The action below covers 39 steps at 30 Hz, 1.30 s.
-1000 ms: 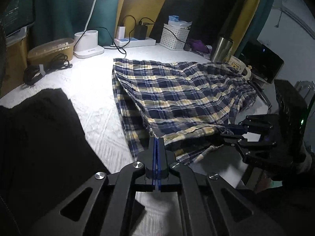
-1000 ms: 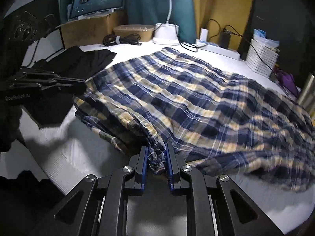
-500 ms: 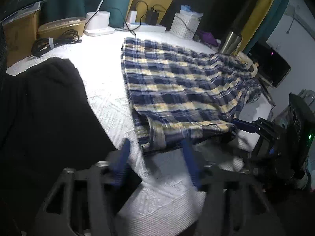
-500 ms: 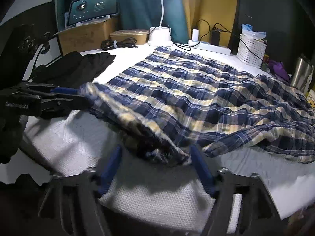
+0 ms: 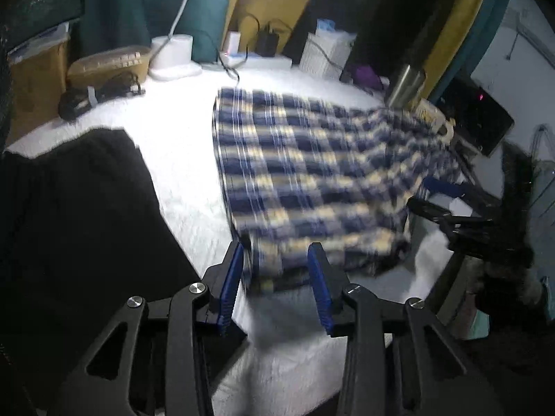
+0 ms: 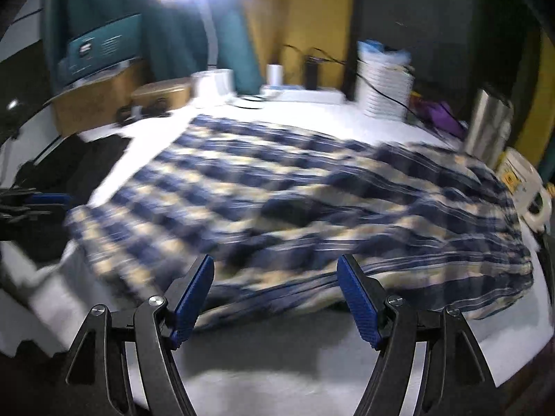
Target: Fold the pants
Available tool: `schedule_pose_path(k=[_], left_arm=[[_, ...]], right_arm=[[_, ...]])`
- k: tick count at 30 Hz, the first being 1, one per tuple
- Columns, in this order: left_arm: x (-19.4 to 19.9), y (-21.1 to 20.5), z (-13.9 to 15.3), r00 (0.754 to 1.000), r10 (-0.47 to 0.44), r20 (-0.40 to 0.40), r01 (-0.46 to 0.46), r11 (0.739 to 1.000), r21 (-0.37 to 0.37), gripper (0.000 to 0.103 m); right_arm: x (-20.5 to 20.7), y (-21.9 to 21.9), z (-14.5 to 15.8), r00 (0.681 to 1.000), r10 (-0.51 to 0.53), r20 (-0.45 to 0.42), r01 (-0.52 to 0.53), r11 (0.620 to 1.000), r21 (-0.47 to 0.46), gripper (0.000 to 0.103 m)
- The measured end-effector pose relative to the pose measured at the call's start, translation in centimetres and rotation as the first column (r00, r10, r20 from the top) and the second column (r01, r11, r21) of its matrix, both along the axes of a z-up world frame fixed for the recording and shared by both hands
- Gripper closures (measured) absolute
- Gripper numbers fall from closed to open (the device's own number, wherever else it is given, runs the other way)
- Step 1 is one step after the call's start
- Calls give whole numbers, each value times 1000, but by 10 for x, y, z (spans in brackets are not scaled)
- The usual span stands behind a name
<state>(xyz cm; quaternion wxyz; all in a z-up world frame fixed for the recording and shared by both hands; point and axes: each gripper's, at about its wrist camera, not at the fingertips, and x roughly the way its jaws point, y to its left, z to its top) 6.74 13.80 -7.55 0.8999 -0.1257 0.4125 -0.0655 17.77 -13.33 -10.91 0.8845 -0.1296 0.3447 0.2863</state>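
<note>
Blue-and-cream plaid cotton pants [image 5: 312,180] lay folded flat on the white worktop [image 5: 180,145]. Both released them — left hand-held gripper [image 5: 275,280] narrowing, empty; right hand-held gripper [image 6: 277,294] gaped wide, likely to regrip.

The pants [image 5: 305,173] are a blue, navy and pale-yellow plaid, folded into a broad layered slab that lies flat on the white surface [image 5: 180,145]. In the left wrist view they fill the centre, one straight edge running from upper centre down toward the lower middle, the near corner doubled over and blurred. In the right wrist view the pants [image 6: 295,201] spread across the whole middle, rumpled toward the right, a thinner lower layer showing along the near edge.
</note>
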Motion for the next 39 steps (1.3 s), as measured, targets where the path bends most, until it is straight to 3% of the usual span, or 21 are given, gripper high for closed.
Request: schedule_pose_path(k=[5, 9, 12, 17, 22, 27, 32, 34, 39], left_arm=[[21, 4, 5, 1000, 20, 15, -20, 1000, 22, 65], [47, 1, -19, 996, 44, -79, -35, 992, 118, 65], [55, 3, -25, 992, 53, -112, -38, 990, 138, 65], [72, 5, -3, 997, 42, -60, -31, 986, 164, 65], [111, -13, 14, 999, -34, -9, 35, 979, 200, 65], [154, -53, 18, 991, -133, 2, 130, 976, 176, 65], [183, -108, 17, 969, -246, -6, 245, 960, 135, 64], [191, -126, 16, 960, -280, -11, 280, 953, 114, 55], [207, -168, 4, 930, -363, -60, 368, 923, 113, 55]], right_arm=[[31, -26, -13, 995, -98, -9, 98, 995, -26, 28], [32, -42, -30, 992, -118, -50, 116, 993, -34, 28], [28, -52, -28, 990, -121, -70, 120, 993, -22, 28], [26, -68, -9, 988, -140, -58, 141, 990, 17, 28], [51, -85, 7, 980, -199, -6, 199, 980, 26, 28], [86, -105, 10, 962, -272, 31, 272, 962, 2, 28], [113, -133, 2, 931, -362, 37, 364, 929, -65, 28], [120, -142, -6, 932, -362, 7, 361, 929, -84, 28], [117, -151, -11, 940, -340, 23, 341, 935, -100, 28]])
